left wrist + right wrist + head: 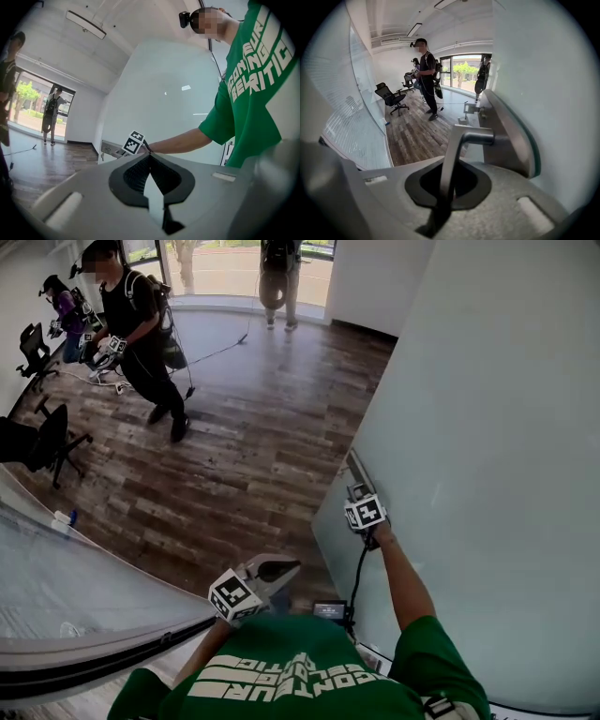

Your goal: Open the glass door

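Note:
The frosted glass door fills the right of the head view, its edge swung out over the wood floor. My right gripper is at the metal lock plate on that edge, its marker cube just below. In the right gripper view the jaws are shut on the silver lever handle, which comes off the plate. My left gripper hangs free in front of my chest, shut with nothing in it. The left gripper view looks along its jaws toward the door and my right arm.
A curved glass partition runs along the left. One person in black walks on the wood floor, another stands by the window, and a third at the far left. Office chairs stand at the left.

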`<action>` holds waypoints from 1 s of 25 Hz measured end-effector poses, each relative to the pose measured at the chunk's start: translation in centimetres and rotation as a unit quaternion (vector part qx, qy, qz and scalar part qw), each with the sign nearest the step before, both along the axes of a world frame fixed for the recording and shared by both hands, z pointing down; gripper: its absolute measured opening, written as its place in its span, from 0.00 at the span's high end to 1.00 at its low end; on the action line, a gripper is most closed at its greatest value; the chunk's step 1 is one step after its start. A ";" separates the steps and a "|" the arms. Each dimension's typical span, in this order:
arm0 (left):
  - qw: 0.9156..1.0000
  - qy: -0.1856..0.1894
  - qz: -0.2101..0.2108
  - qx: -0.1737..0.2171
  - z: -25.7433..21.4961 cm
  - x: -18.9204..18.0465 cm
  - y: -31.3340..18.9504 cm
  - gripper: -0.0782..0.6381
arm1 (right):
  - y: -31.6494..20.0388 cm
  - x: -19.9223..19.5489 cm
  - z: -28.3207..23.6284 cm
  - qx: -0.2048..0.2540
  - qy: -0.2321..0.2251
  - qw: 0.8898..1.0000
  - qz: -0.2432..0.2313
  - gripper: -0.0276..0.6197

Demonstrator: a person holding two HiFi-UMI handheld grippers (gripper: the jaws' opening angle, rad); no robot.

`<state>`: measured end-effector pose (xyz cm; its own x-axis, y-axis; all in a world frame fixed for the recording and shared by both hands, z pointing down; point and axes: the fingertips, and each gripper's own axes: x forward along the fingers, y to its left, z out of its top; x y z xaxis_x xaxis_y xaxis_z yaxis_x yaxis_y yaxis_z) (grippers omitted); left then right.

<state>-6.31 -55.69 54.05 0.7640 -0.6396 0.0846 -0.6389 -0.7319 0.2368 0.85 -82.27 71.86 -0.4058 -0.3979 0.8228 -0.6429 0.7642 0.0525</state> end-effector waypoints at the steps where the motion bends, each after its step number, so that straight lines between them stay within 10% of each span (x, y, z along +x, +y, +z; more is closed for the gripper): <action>1: 1.000 0.000 0.006 0.001 -0.1 0.2 -0.8 0.87 | -0.5 0.6 0.0 0.000 0.000 1.000 0.005 0.97; 25: 1.000 0.003 0.026 0.006 0.1 -3.5 -12.4 0.87 | -8.1 12.0 -0.3 -0.007 0.002 0.995 0.098 0.97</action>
<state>-9.82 -68.07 54.16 0.7971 -0.5995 0.0730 -0.5982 -0.7673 0.2309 12.85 -90.34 71.60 -0.3181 -0.4581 0.8301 -0.7790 0.6253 0.0465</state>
